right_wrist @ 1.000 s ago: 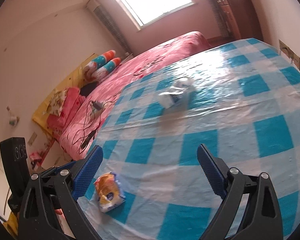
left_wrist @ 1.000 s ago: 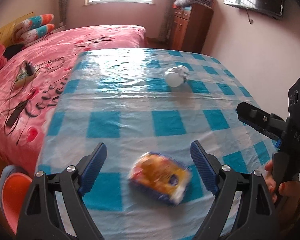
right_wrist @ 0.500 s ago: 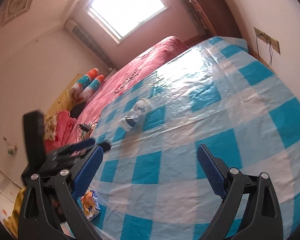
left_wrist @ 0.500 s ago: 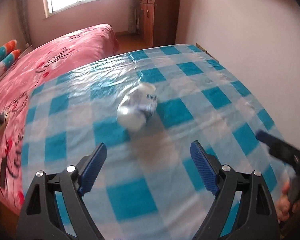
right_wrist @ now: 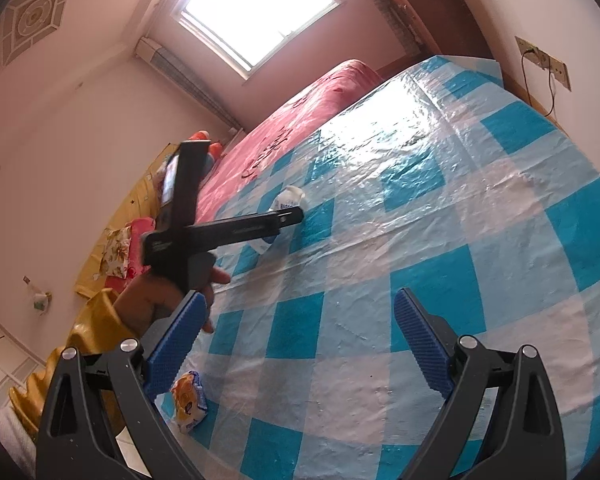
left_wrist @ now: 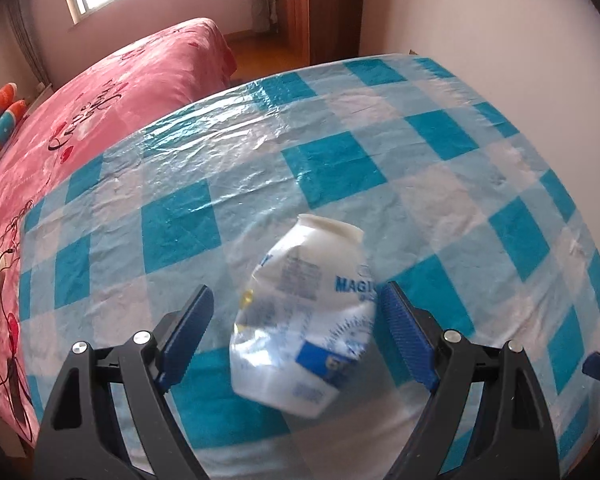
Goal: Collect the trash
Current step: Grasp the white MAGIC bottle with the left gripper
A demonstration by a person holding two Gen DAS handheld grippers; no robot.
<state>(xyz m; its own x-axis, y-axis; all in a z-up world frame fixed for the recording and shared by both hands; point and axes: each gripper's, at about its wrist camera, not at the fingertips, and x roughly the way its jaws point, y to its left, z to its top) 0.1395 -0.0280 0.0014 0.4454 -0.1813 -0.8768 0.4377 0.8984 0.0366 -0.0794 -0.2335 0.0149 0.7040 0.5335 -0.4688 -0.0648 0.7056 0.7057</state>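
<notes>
Left gripper (left_wrist: 296, 312) wide apart, straddling crushed bottle (left_wrist: 304, 316), no clamp. Right gripper (right_wrist: 300, 332) apart, holding nothing.

Crushed white plastic bottle with blue print (left_wrist: 304, 320): blurred; label legible only as "MAGI", the rest hidden behind the left claw's (left_wrist: 296, 320) blue pad. In the right wrist view, its middle is hidden behind the black claw arm.
Orange-and-white snack packet (right_wrist: 188, 402), near counter (right_wrist: 440, 240) edge: print too small to read, partly hidden by right claw (right_wrist: 300, 344) pad.
</notes>
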